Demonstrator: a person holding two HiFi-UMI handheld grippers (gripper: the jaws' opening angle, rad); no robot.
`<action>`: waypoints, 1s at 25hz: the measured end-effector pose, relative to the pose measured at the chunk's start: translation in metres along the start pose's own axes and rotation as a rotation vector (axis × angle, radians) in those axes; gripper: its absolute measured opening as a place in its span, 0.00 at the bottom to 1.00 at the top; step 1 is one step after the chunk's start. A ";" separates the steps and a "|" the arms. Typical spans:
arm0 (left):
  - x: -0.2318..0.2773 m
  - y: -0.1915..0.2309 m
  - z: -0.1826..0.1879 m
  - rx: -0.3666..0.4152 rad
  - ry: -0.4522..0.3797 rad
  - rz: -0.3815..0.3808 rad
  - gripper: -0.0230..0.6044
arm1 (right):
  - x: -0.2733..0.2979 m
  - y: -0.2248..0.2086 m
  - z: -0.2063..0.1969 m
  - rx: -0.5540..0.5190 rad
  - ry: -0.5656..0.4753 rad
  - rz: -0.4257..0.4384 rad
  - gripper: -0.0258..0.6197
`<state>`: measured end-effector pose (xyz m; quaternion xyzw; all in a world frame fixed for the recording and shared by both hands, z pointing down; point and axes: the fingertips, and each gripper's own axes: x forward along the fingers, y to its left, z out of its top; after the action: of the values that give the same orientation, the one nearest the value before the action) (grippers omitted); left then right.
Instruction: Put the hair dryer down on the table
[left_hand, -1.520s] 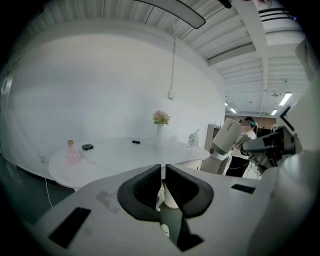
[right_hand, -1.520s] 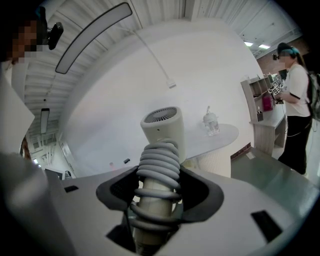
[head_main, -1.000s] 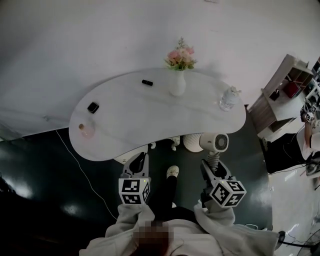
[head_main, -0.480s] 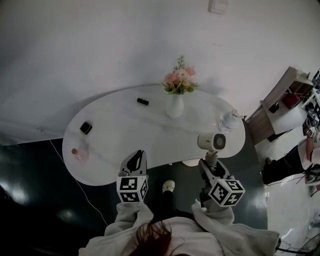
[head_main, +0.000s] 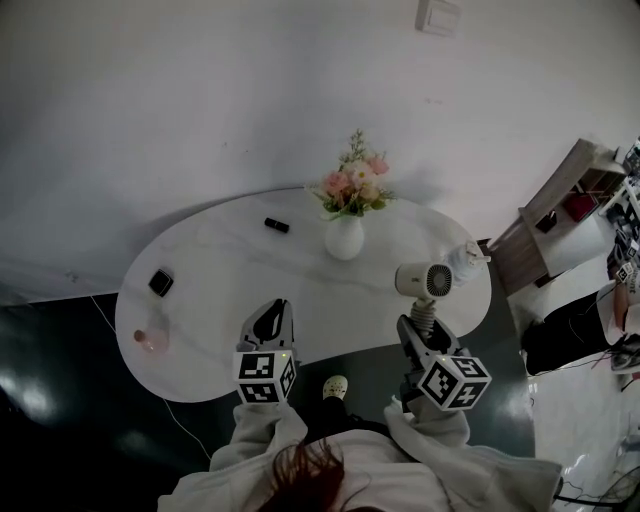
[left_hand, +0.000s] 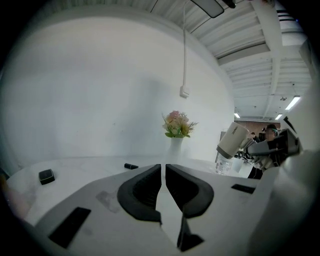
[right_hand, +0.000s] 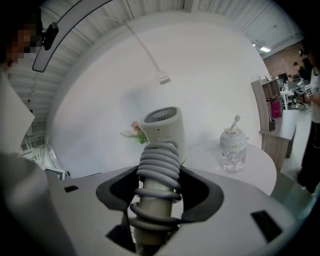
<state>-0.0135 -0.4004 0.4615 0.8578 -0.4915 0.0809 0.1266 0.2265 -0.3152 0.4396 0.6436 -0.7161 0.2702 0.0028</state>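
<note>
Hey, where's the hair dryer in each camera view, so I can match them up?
Head view: right of centre, hair dryer held in the right tongs.
Left gripper view: far right, mid-height.
Right gripper view: dead centre, handle clamped between the tongs.
Shared landmark: the flowers, left of the hair dryer in all three.

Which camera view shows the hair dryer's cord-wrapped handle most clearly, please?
The right gripper view: the hair dryer fills the centre, its handle wound with grey cord and clamped between the right tongs. The head view shows it small, from above, over the white table. The left gripper view catches mostly its barrel, far right.
</note>
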 end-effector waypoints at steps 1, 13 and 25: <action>0.005 0.001 0.000 -0.003 0.001 -0.004 0.10 | 0.004 -0.002 0.002 -0.002 0.000 -0.003 0.50; 0.046 -0.002 -0.014 -0.021 0.053 -0.038 0.10 | 0.041 -0.030 0.013 -0.017 0.029 -0.021 0.50; 0.089 -0.016 -0.026 -0.052 0.128 -0.015 0.10 | 0.105 -0.070 0.028 -0.022 0.093 0.011 0.50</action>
<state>0.0447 -0.4583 0.5072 0.8509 -0.4780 0.1220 0.1804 0.2826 -0.4247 0.4798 0.6263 -0.7217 0.2918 0.0415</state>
